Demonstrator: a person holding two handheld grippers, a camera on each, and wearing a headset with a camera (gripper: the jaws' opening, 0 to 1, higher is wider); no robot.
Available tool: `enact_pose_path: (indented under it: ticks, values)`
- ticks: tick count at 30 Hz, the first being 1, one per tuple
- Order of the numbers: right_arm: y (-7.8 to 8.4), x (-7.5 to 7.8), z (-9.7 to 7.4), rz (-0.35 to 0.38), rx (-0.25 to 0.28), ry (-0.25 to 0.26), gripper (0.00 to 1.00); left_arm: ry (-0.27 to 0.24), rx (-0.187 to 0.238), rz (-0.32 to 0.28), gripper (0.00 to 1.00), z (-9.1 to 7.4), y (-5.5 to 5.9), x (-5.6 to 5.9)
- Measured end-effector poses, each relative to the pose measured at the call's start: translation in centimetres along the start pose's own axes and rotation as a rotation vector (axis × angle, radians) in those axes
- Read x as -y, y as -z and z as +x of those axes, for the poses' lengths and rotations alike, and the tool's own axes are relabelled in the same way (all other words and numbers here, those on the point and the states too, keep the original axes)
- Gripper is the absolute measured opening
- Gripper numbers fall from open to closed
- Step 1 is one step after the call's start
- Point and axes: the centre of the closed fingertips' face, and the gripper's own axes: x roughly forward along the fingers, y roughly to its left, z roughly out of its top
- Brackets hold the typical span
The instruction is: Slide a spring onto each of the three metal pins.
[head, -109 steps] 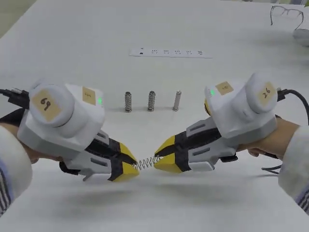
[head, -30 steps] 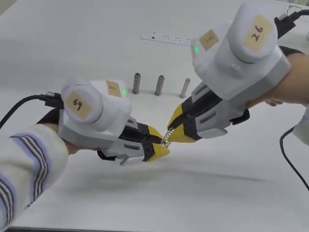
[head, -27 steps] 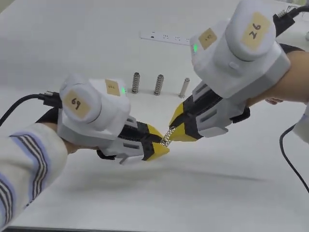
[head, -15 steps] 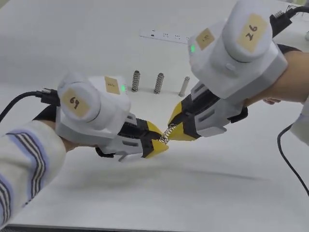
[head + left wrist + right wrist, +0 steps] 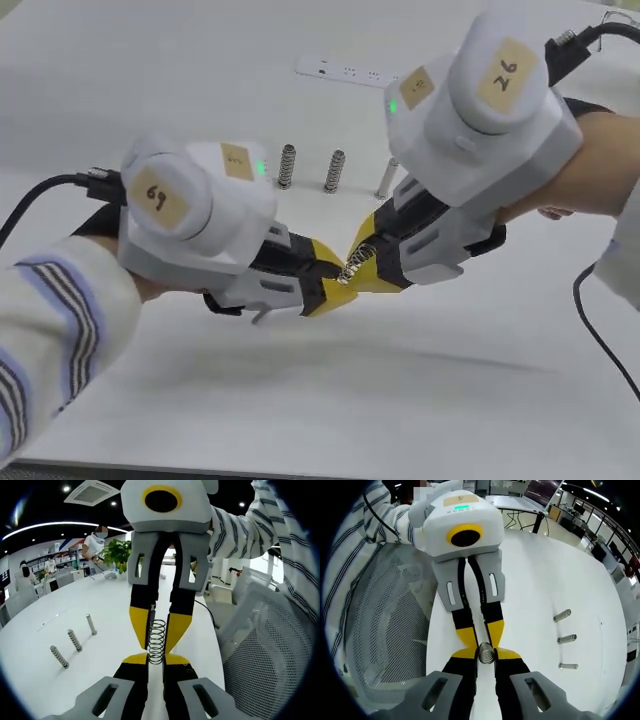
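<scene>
Spring [image 5: 354,268] in grasp of left gripper [image 5: 156,659] and right gripper [image 5: 486,656].

1. In the head view the bare pin [image 5: 383,185] is half hidden behind the right gripper [image 5: 365,262].
2. Jaws cover both ends of the spring [image 5: 354,268]; its coils are too small to count.
3. That gripper's body covers the right end of the power strip [image 5: 335,70].

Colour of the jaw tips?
Yellow; clearest on the right gripper in the left gripper view.
</scene>
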Motion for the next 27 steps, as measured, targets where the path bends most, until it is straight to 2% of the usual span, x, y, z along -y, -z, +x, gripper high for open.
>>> enact_pose_path:
  ticks: [5, 8, 14, 22, 27]
  values:
    - [0.37, 0.02, 0.15, 0.027, -0.028, 0.003, 0.11, 0.002, 0.0, -0.006, 0.02, 0.04, 0.07, 0.02]
    - [0.41, -0.24, 0.17, 0.025, -0.032, -0.012, 0.1, 0.015, -0.002, -0.013, 0.02, 0.07, 0.06, 0.19]
    - [0.39, -0.2, 0.26, 0.034, -0.03, -0.011, 0.09, 0.008, -0.007, -0.007, 0.02, 0.03, 0.15, 0.01]
    - [-0.12, -0.41, 0.21, 0.044, -0.017, -0.009, 0.08, 0.012, -0.01, -0.06, 0.02, -0.3, 0.25, -0.12]
    - [-0.37, -0.02, 0.05, 0.065, 0.001, 0.005, 0.08, -0.01, -0.004, -0.071, 0.03, -0.57, 0.09, -0.53]
